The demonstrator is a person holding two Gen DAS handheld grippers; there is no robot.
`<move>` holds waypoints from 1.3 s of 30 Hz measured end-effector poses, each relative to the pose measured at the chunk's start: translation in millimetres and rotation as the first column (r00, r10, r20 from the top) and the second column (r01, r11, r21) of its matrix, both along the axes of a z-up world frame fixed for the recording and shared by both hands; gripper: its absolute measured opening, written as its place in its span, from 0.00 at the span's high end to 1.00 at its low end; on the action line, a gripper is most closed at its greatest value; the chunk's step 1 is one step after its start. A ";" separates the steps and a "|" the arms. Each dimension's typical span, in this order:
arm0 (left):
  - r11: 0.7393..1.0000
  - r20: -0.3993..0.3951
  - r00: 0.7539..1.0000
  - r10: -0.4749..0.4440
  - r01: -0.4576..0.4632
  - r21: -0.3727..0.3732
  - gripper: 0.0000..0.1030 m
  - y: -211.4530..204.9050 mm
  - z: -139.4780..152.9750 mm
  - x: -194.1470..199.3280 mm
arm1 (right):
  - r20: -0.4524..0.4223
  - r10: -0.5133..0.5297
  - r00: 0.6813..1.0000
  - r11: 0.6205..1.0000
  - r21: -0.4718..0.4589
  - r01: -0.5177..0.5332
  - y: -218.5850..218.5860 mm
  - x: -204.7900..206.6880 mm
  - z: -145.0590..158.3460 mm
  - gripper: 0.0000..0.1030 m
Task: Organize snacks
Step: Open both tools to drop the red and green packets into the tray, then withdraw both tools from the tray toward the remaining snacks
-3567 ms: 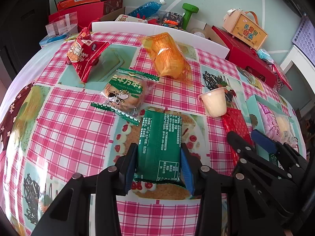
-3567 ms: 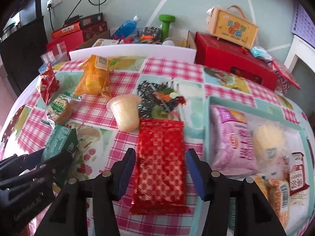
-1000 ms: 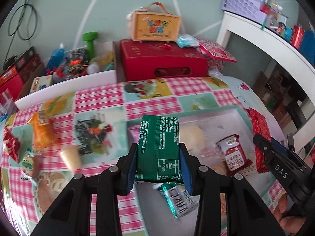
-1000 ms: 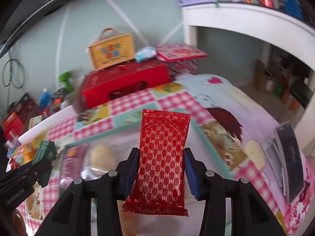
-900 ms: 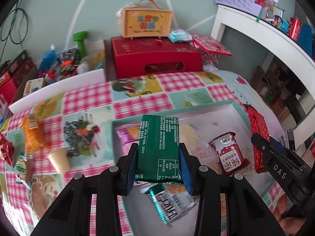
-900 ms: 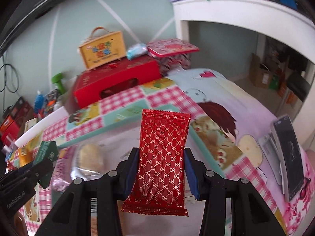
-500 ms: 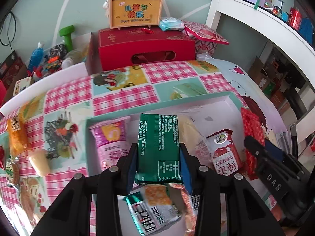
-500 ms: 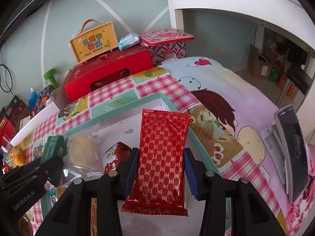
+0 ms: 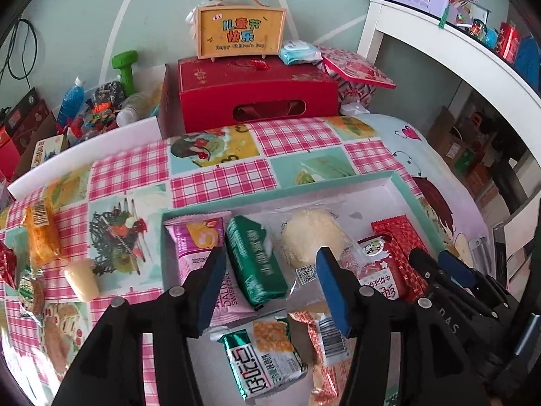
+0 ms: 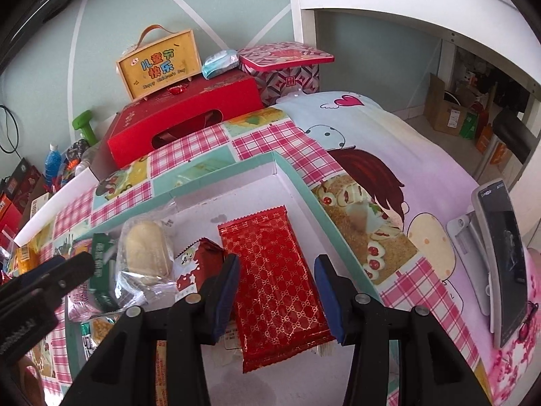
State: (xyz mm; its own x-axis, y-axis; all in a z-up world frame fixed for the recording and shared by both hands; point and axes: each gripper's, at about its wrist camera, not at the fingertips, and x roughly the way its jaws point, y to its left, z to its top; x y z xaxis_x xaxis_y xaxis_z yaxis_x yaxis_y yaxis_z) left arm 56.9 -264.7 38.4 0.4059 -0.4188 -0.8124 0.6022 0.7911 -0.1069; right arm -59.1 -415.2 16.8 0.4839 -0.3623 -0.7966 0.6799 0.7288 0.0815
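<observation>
Two black plastic grippers, left (image 9: 270, 282) and right (image 10: 277, 292). Scissor-like angular arms, blue pads (image 9: 333, 287) inside each fingertip, round silver screws (image 9: 177, 291) at the joints. White lettering along the outer sides, partly legible.

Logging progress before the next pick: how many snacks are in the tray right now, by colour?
In the tray:
Red: 2 (patterned pack, red-white pack)
Green: 2 (dark pack, green-white pack)
Pink: 1 (pink pack)
Orange: 1 (orange pack)
Clear wrap: 1 (bun)
Total: 7
</observation>
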 end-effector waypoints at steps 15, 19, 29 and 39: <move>0.983 0.048 0.983 0.176 -0.179 0.052 0.16 45.8 1.7 12.5 | -0.016 0.042 0.999 0.999 -0.009 -0.042 16.8 6.7 11.7 0.05; 0.975 0.047 0.977 0.208 -0.211 0.073 0.10 55.0 -7.4 17.1 | -0.011 0.053 0.999 0.999 -0.011 -0.053 21.6 9.3 12.7 0.00; 0.951 0.050 0.956 0.289 -0.293 0.103 0.07 88.0 -25.1 22.5 | 0.010 0.093 0.996 0.996 -0.018 -0.093 40.5 20.3 19.8 0.00; 0.926 0.044 0.938 0.343 -0.345 0.153 0.07 132.1 -42.7 24.6 | 0.037 0.226 0.974 0.974 -0.026 -0.225 83.5 42.6 27.6 0.00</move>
State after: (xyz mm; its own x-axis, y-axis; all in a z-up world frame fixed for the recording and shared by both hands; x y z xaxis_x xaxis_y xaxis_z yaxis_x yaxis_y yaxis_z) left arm 81.6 -132.6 -4.3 0.5163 -0.1194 -0.8480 0.2906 0.9559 0.0423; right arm -16.5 -331.7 44.4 0.5860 -0.2572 -0.7684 0.4947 0.8646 0.0878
